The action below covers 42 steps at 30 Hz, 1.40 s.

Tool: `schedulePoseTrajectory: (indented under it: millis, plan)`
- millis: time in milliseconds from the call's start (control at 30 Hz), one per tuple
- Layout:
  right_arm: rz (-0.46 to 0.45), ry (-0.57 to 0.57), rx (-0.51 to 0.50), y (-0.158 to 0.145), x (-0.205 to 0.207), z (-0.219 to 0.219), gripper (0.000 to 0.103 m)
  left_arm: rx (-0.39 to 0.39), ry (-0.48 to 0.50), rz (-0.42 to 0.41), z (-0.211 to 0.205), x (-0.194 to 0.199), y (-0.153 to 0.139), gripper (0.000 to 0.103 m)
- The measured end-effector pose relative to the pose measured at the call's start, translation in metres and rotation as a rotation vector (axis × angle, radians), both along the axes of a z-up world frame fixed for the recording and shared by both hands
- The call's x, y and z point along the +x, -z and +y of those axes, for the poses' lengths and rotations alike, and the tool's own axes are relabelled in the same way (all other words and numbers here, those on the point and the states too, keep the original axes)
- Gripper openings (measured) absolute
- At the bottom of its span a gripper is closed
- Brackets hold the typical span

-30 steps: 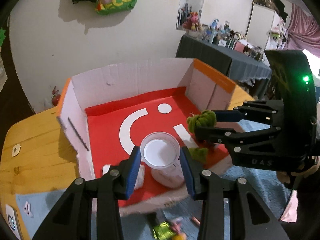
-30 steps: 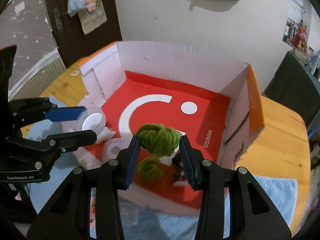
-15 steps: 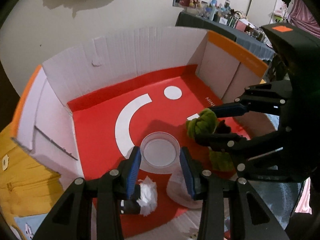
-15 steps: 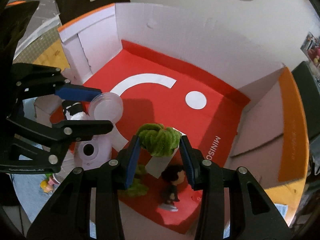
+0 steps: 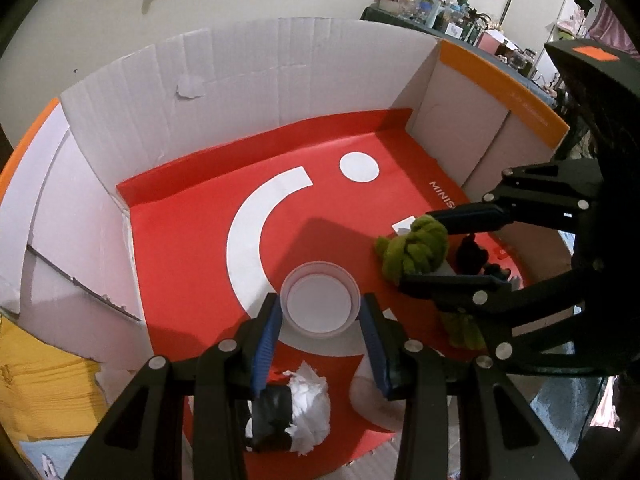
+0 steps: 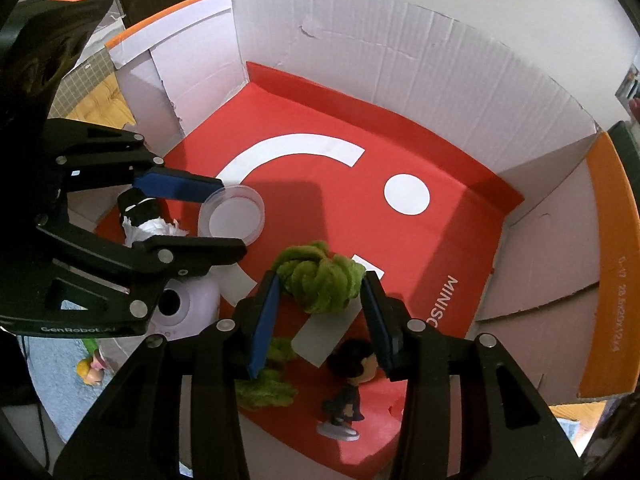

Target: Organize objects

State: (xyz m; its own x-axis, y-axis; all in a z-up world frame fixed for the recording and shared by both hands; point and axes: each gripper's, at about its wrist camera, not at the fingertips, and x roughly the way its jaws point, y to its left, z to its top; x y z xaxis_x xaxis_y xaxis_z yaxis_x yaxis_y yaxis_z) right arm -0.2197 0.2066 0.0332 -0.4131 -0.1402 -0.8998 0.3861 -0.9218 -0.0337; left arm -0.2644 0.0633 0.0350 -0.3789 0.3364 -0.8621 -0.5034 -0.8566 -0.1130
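"minis" reads off the red floor (image 5: 192,240) of the cardboard box (image 5: 280,68) from the left wrist view, "miniso" from the right, and "genrobot.ai" runs along the left gripper (image 6: 230,216) body. that left gripper clamps a clear round plastic lid (image 5: 319,305), pads tight on its rim, low over the white arc. the right gripper (image 6: 318,294) has a green yarn knot (image 6: 316,280) between its jaws, and they're opening now; whether the pads still press it, can't tell. already lying in the box: a white tuft with a black band (image 5: 298,412), a pale round gadget with a hole (image 6: 182,310), a second green knot (image 6: 264,388), a dark-haired figurine (image 6: 346,396) on a disc base. the far half of the floor, round the white dot (image 6: 407,194), lies open up to the white walls. a small doll (image 6: 92,372) sits outside on the blue cloth (image 6: 60,392).
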Motion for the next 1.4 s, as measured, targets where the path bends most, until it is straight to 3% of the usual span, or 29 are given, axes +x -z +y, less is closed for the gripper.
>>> schedulePoseTrajectory:
  millis: [700, 833, 1267, 1400]
  plan:
    - [0.001, 0.028, 0.016, -0.005, 0.012, 0.008, 0.046, 0.011, -0.006, -0.009, -0.001, -0.004, 0.002, 0.045]
    - [-0.001, 0.030, 0.013, -0.006, 0.011, 0.009, 0.046, 0.015, -0.010, -0.006, -0.003, -0.003, 0.001, 0.054]
    - [0.016, 0.047, -0.001, -0.016, 0.018, 0.015, 0.046, 0.027, -0.021, -0.006, -0.004, 0.003, -0.004, 0.054]
    - [0.033, 0.063, -0.012, -0.026, 0.024, 0.018, 0.047, 0.039, -0.032, 0.016, -0.006, 0.008, -0.012, 0.059]
